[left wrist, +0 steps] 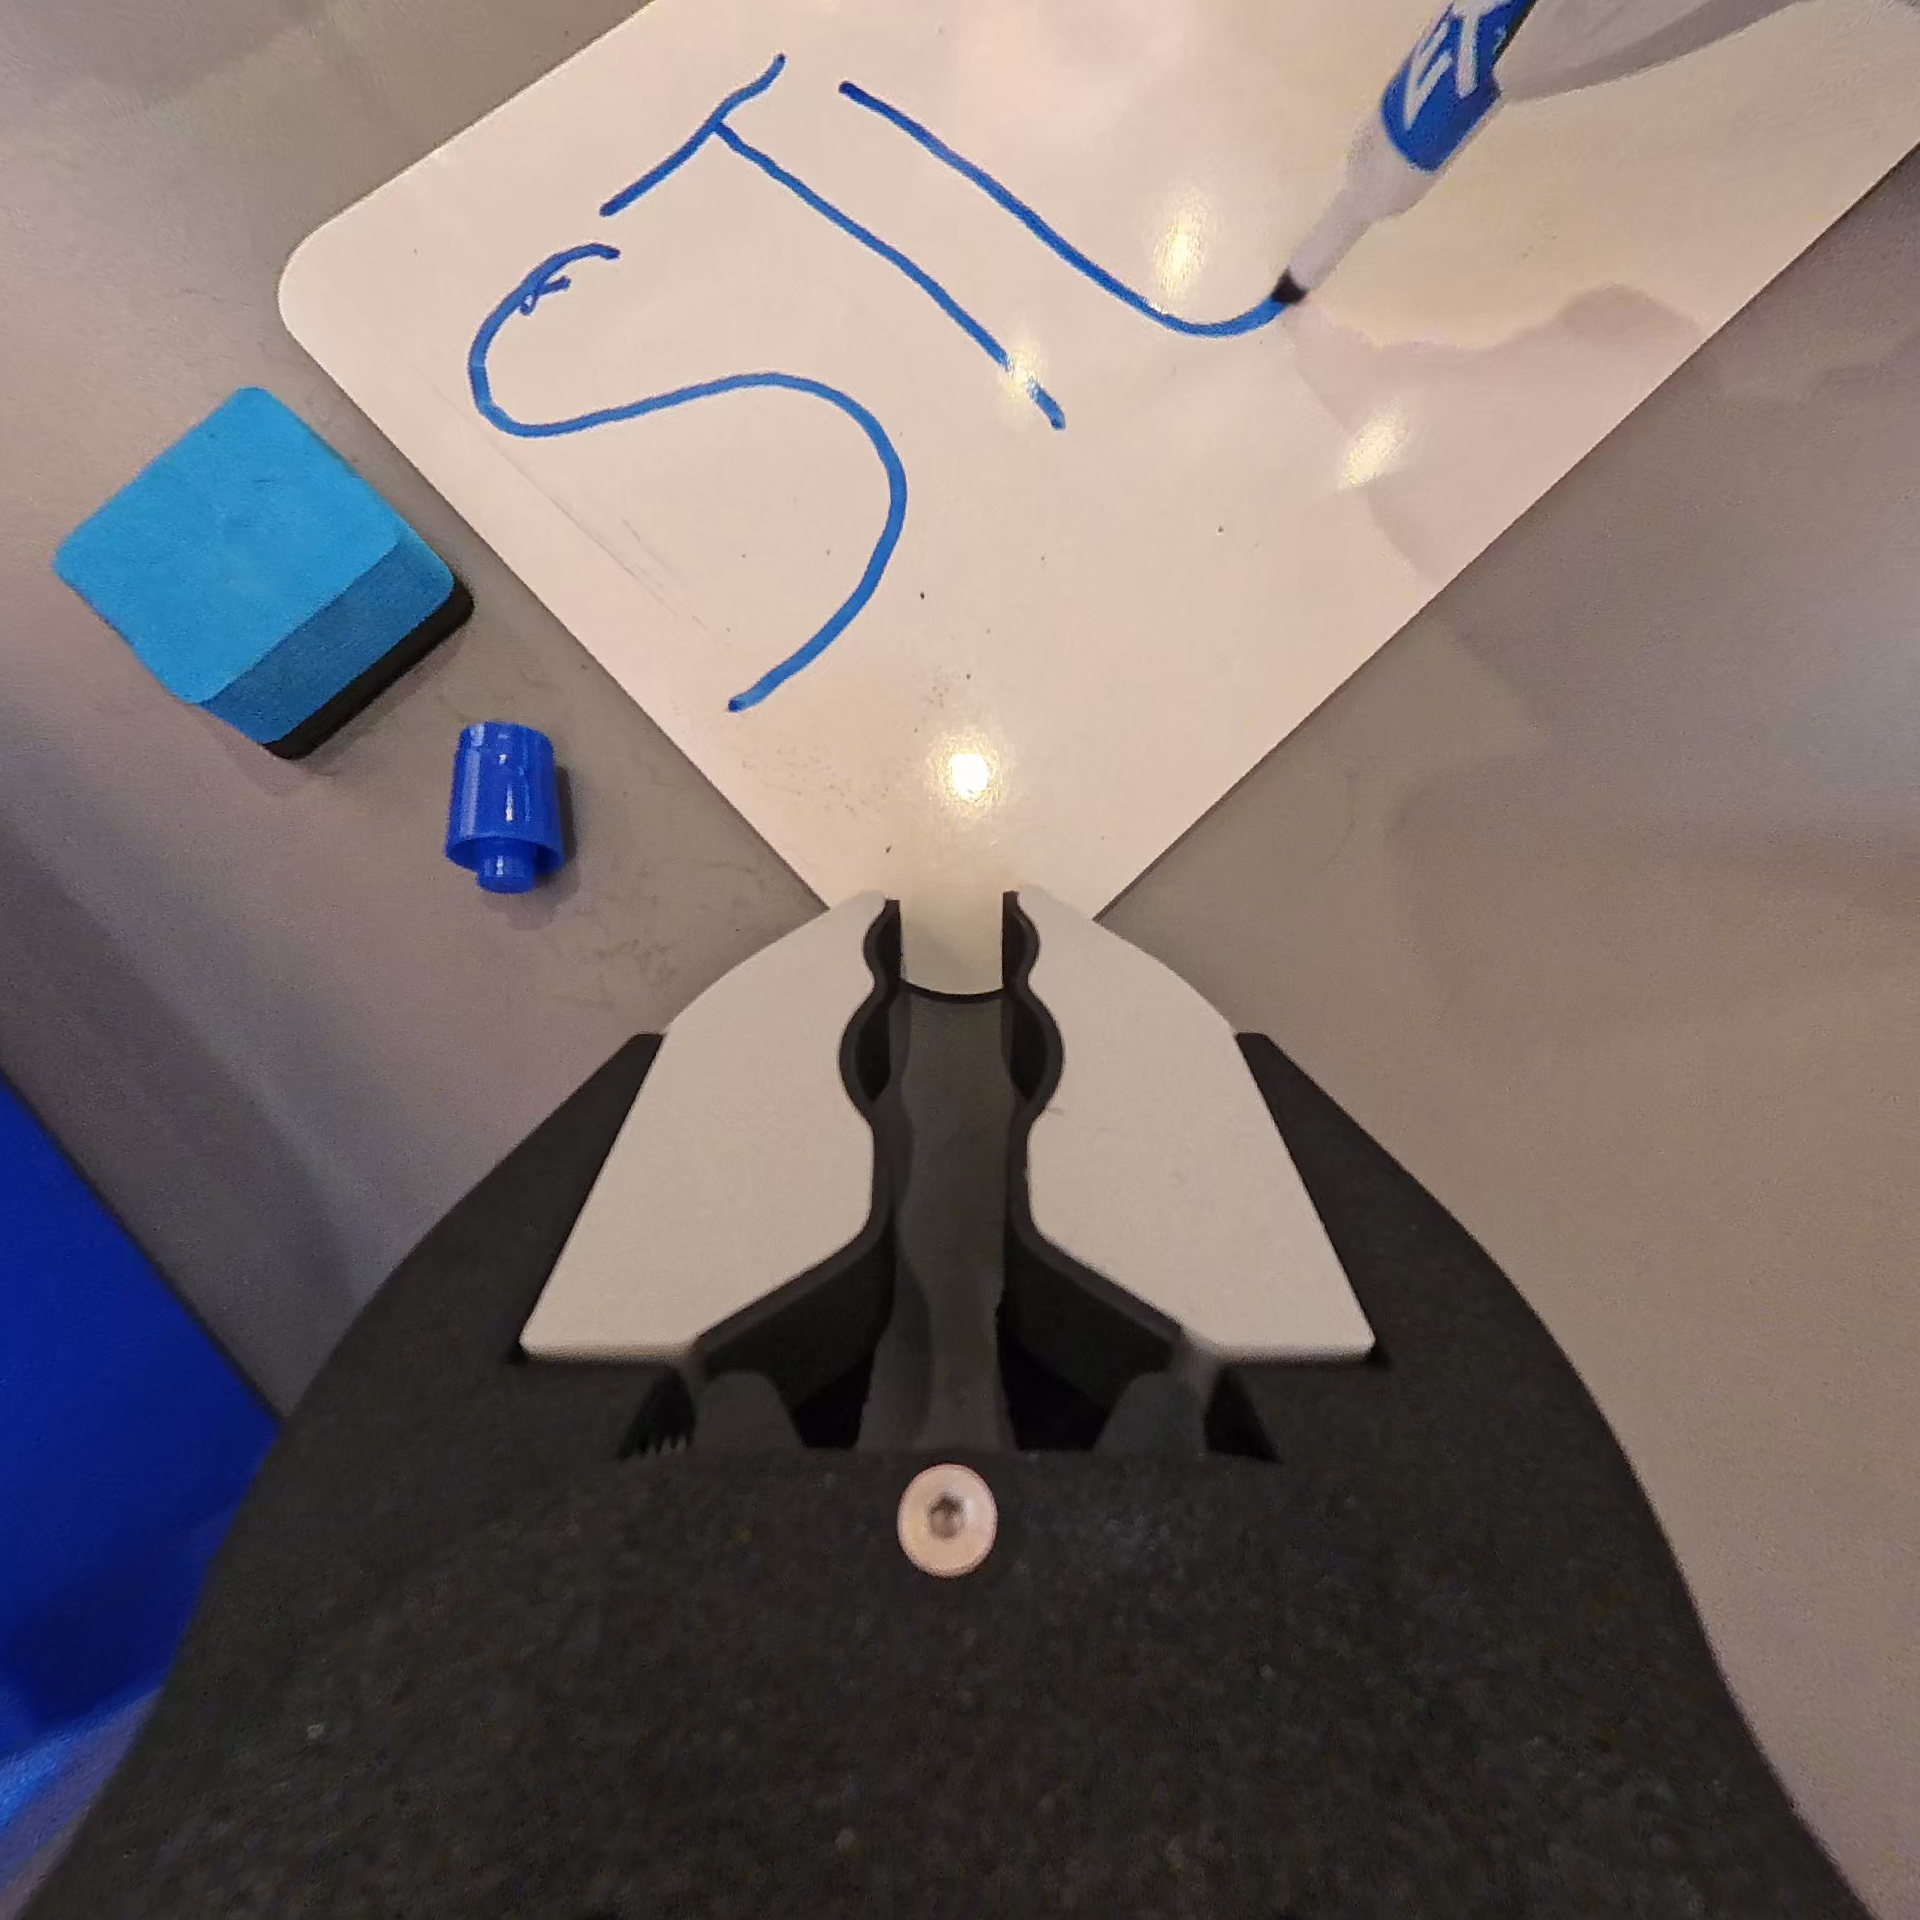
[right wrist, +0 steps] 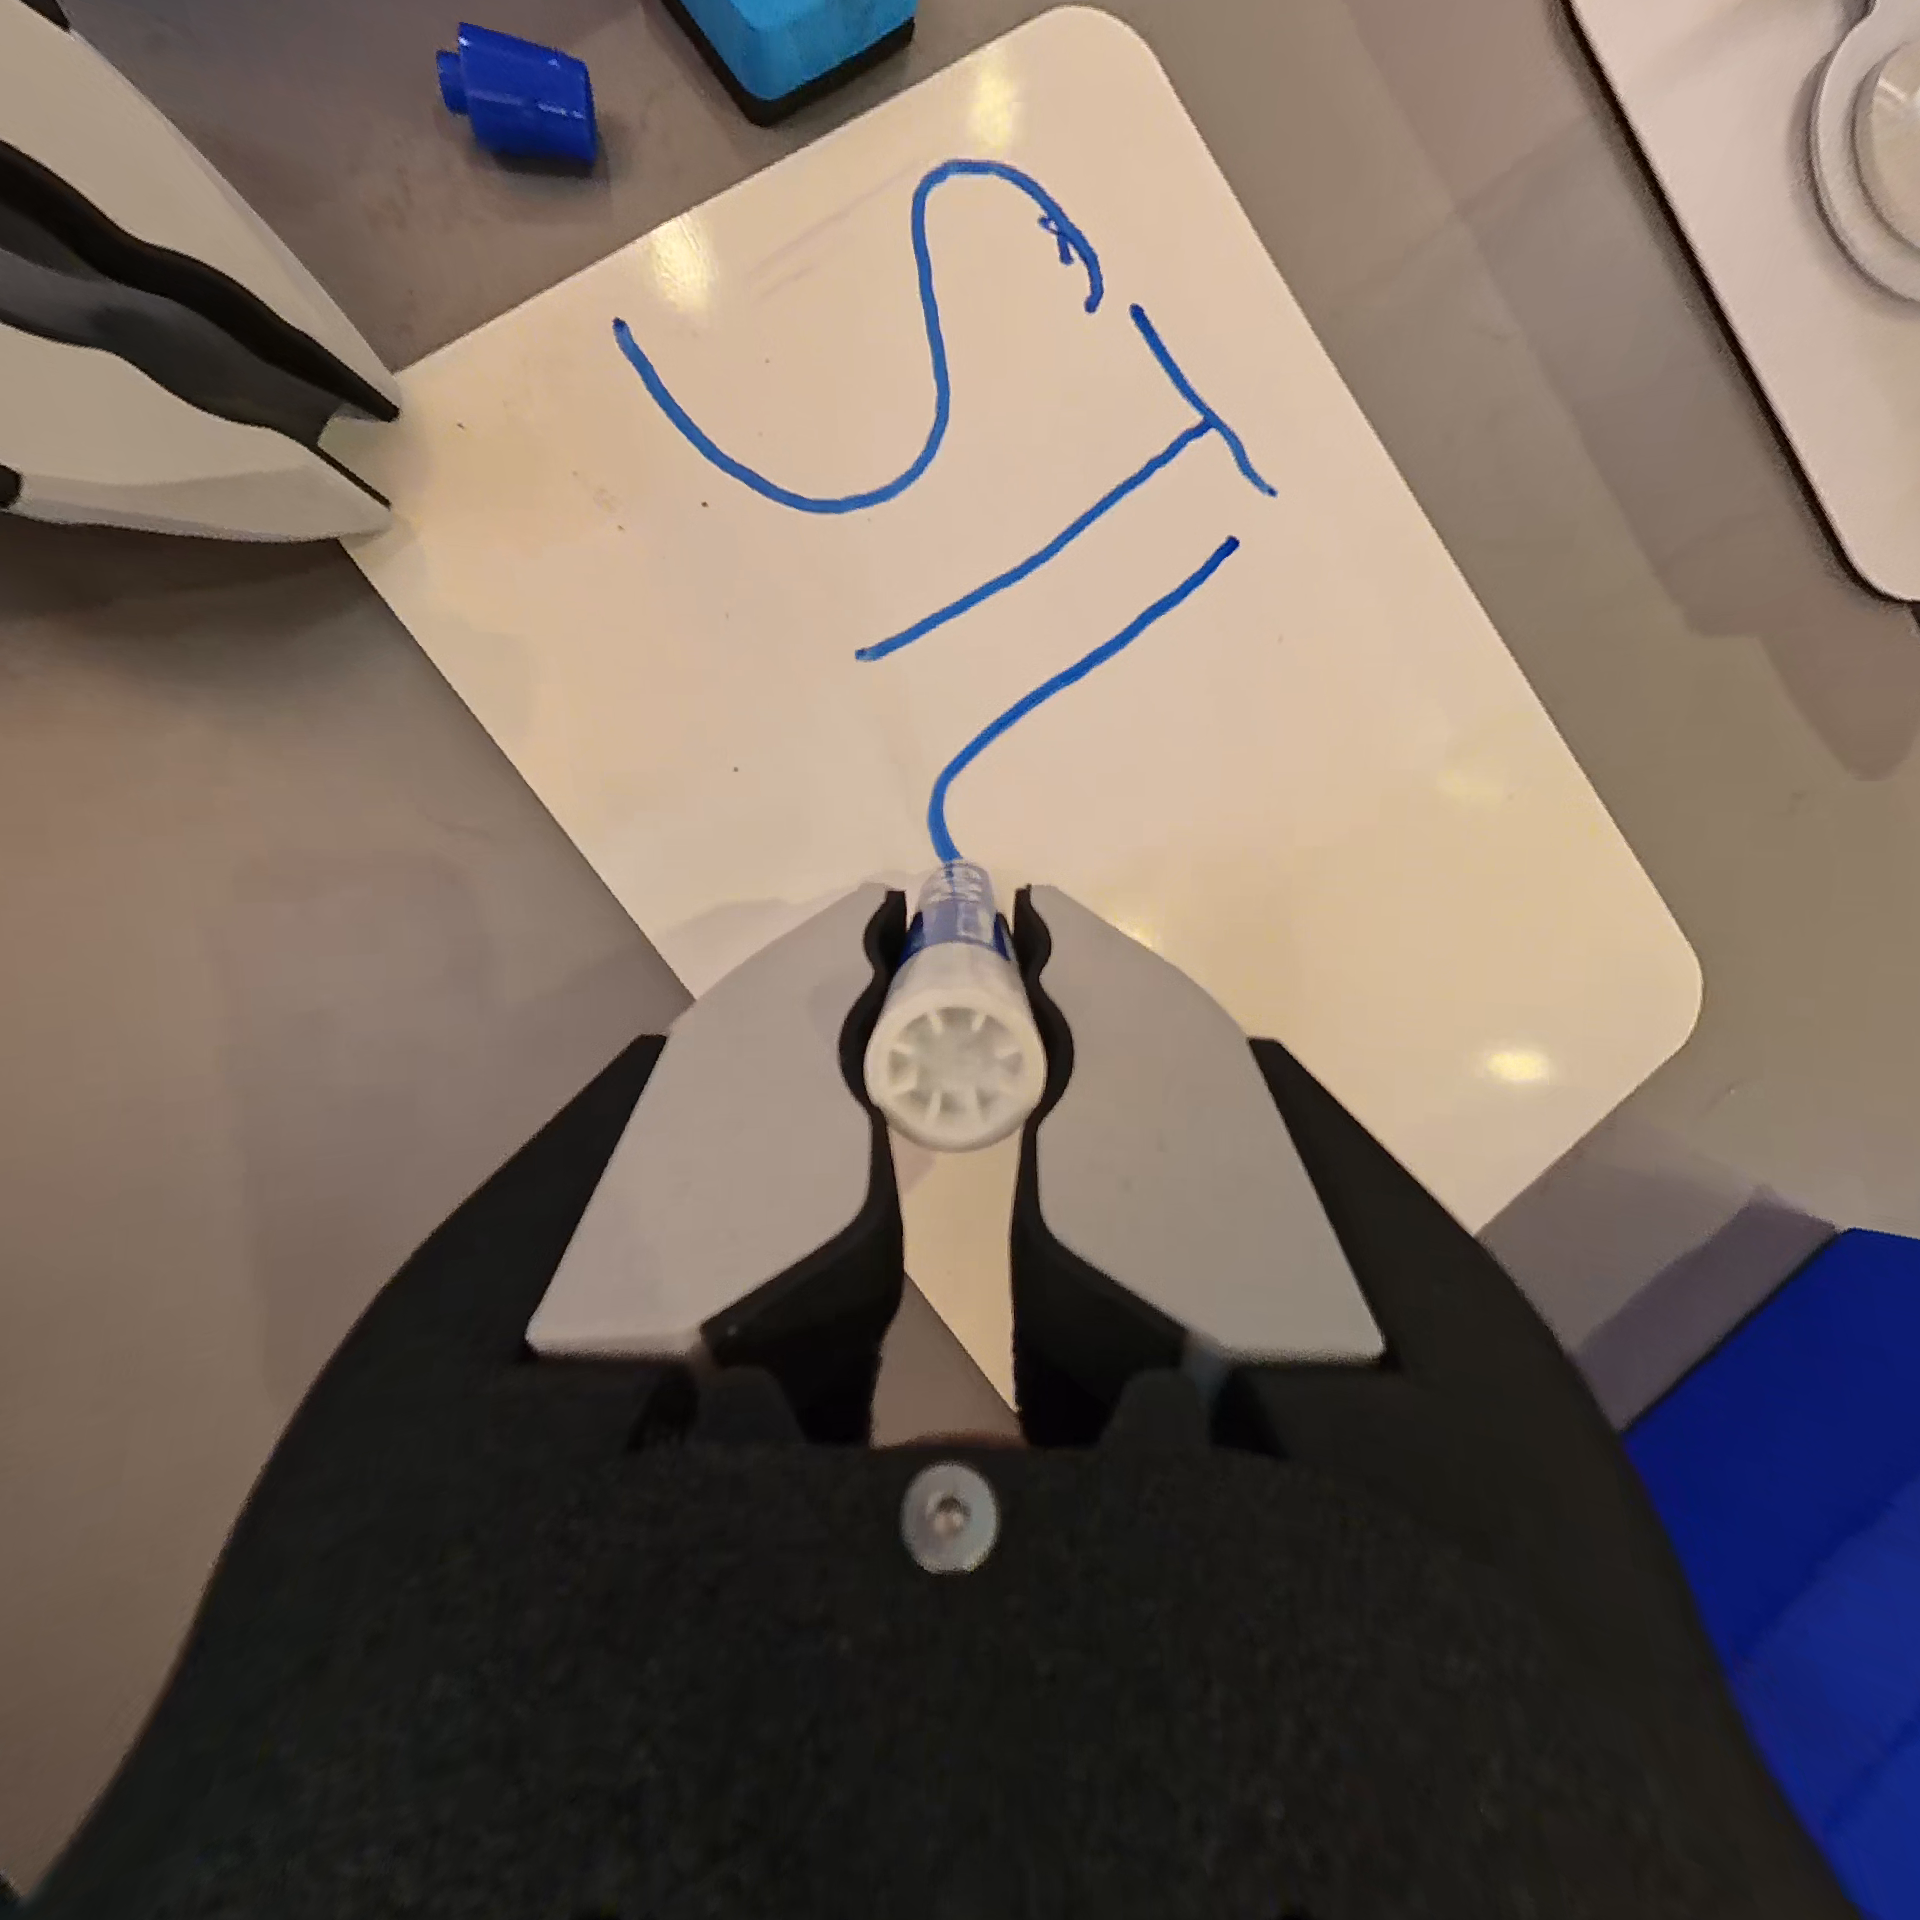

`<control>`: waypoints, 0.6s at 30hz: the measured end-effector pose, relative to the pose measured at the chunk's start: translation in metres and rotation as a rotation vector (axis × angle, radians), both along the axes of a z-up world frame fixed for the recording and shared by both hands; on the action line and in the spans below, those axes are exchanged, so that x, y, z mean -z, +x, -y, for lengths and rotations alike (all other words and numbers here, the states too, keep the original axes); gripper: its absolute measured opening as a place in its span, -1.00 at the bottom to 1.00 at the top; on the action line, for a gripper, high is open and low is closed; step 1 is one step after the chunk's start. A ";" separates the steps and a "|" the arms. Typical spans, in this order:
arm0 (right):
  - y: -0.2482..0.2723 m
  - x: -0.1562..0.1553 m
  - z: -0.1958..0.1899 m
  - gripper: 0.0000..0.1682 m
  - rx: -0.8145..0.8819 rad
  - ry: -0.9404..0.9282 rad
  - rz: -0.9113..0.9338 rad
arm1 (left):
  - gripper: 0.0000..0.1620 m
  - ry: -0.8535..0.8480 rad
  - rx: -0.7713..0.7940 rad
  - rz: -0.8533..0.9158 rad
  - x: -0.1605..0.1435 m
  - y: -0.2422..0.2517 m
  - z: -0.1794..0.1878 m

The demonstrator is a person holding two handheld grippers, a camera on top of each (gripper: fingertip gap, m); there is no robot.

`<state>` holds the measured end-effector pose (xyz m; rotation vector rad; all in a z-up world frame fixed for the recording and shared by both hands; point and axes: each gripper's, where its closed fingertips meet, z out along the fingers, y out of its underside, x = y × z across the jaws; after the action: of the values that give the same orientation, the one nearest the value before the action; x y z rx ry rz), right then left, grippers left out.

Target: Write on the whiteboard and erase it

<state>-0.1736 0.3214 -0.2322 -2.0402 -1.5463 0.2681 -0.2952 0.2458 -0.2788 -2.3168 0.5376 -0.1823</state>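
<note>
The whiteboard (left wrist: 1091,582) lies flat on the grey table and bears blue strokes. My right gripper (right wrist: 956,904) is shut on a blue-labelled marker (right wrist: 956,1049), held near-upright with its tip on the board at the end of a curved stroke. The marker also shows in the left wrist view (left wrist: 1403,135). My left gripper (left wrist: 951,904) rests over the board's near corner, jaws a narrow gap apart and empty; it also shows in the right wrist view (right wrist: 364,457). A light-blue eraser (left wrist: 249,561) and the blue marker cap (left wrist: 504,795) lie on the table left of the board.
A blue object (right wrist: 1808,1455) sits at the table edge near my right gripper, and another blue patch (left wrist: 94,1403) shows beside my left gripper. A white panel with a round fitting (right wrist: 1829,208) lies beyond the board's far right.
</note>
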 end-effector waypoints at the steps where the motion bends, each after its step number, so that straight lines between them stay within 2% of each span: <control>1: 0.002 0.000 -0.001 -0.76 0.002 -0.002 0.000 | -0.78 0.000 0.000 0.000 0.000 0.000 0.000; 18: 0.002 0.000 -0.054 -0.76 0.022 0.011 0.016 | -0.78 0.000 0.005 0.003 0.000 0.000 0.000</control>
<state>-0.1720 0.3752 -0.2322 -2.0546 -1.5313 0.2348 -0.2949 0.2462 -0.2788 -2.3155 0.5418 -0.1883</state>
